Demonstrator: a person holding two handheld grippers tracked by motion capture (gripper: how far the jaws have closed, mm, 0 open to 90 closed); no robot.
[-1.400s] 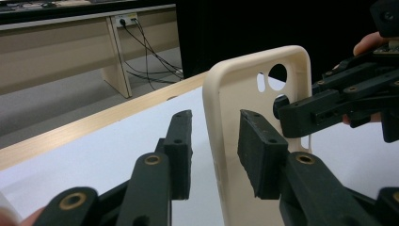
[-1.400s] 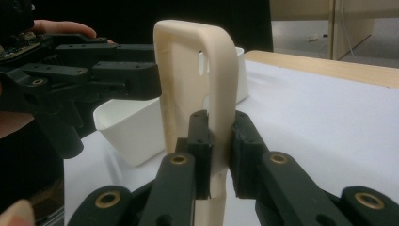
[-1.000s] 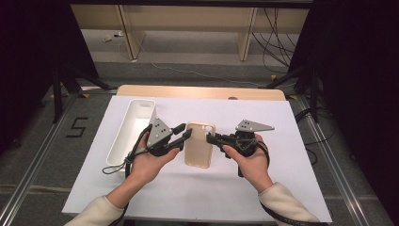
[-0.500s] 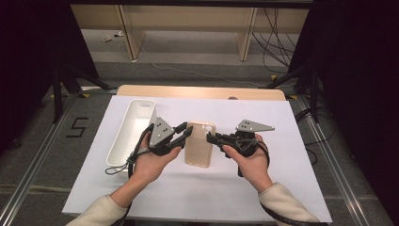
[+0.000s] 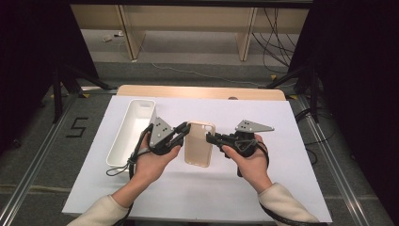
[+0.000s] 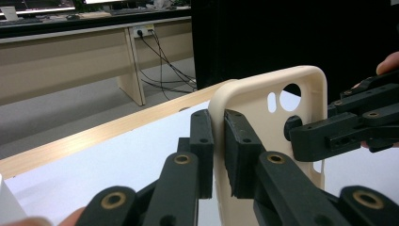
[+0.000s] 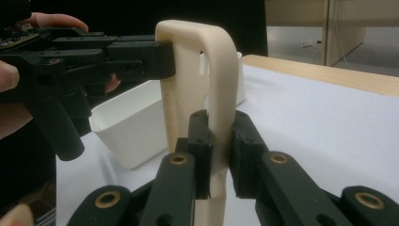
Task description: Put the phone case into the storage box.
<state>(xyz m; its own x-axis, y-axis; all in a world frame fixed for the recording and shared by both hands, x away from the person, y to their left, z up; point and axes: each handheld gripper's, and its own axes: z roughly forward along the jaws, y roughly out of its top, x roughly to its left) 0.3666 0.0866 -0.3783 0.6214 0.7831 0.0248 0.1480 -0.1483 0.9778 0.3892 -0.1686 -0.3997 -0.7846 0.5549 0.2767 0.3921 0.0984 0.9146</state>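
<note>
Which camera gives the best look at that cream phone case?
The high view: the whole phone case shows, held between both grippers. The left gripper view shows its upper part with the camera cut-outs; the right gripper view shows it edge-on.

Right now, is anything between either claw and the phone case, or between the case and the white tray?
Nothing visible. The left claw and right claw each pinch an opposite side wall of the beige phone case; the left's jaws have just been closing. The white tray sits beyond the left hand.
</note>
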